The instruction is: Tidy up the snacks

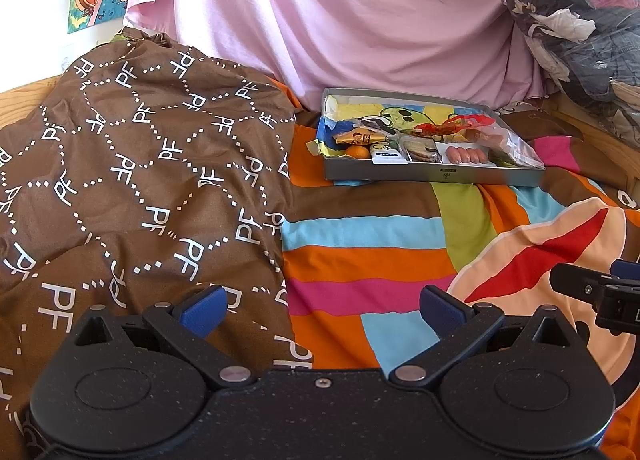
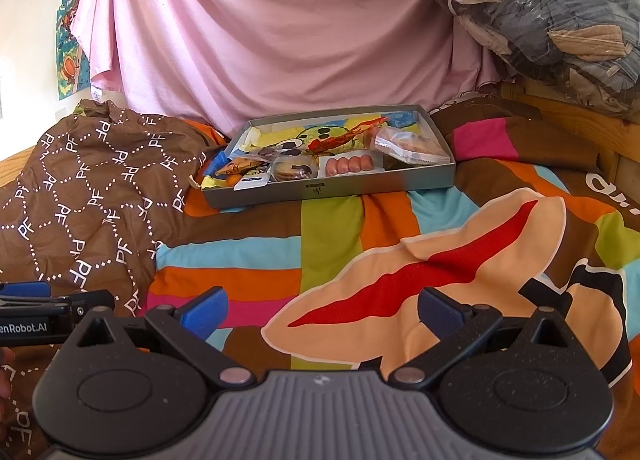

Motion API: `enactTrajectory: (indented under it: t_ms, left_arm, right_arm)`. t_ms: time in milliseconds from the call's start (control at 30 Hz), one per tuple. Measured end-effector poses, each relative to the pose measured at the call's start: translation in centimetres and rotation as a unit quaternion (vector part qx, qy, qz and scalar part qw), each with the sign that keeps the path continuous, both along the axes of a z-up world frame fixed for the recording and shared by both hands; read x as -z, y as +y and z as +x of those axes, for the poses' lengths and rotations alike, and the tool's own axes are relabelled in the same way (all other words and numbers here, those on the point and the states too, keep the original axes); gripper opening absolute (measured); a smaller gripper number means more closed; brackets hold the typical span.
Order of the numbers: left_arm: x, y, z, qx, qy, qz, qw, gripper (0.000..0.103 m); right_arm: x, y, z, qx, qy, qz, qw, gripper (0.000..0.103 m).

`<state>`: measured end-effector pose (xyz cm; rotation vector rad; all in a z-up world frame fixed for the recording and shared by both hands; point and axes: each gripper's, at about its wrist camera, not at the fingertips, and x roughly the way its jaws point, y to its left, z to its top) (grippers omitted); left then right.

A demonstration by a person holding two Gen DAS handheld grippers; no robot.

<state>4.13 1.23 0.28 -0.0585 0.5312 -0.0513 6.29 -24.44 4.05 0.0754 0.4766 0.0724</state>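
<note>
Nearest you, your left gripper [image 1: 323, 310] and right gripper [image 2: 323, 310] both hover with jaws spread wide and empty over the bright striped bedspread [image 2: 256, 280]. At your ten o'clock lies the rumpled brown quilt printed with white letters [image 1: 140, 179]. Farther off, around twelve o'clock before the draped pink sheet [image 2: 280, 19], the shallow grey cardboard tray [image 2: 332, 189] rests on the bed, holding the wrapped snacks [image 2: 348, 164].

One grey tray [image 2: 332, 189] holds one pack of four pink sausages [image 2: 349, 165], one small orange [image 1: 357, 152], one clear bag of biscuits [image 2: 412, 147], one wrapped cookie pack [image 2: 289, 169], one red-orange wrapper [image 2: 344, 135] and one yellow-orange packet [image 1: 357, 136].
</note>
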Motion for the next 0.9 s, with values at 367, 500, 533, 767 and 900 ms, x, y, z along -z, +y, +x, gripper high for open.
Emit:
enactTrajectory:
  t_ms: [367, 500, 533, 767, 900]
  left_arm:
    - [-0.8, -0.3, -0.3, -0.019, -0.010, 0.003, 0.9998, 0.101]
    - [-1.0, -0.4, -0.5, -0.012, -0.014, 0.000, 0.9998, 0.101]
    - [-1.0, -0.5, -0.5, -0.014, -0.013, 0.002, 0.9998, 0.101]
    - [-0.9, -0.3, -0.4, -0.022, -0.008, 0.004, 0.9997, 0.101]
    - [-0.9, -0.3, -0.4, -0.023, -0.008, 0.004, 0.9997, 0.101]
  right_arm:
    - [0.0, 0.0, 0.0, -0.002, 0.001, 0.000, 1.000, 0.103]
    - [0.1, 0.1, 0.0, -0.004, 0.001, -0.001, 1.000, 0.103]
    - [0.1, 0.2, 0.0, -0.004, 0.001, -0.002, 1.000, 0.103]
    - [0.2, 0.2, 0.0, -0.005, 0.002, -0.002, 1.000, 0.103]
    - [0.2, 0.3, -0.1, -0.007, 0.002, -0.002, 1.000, 0.103]
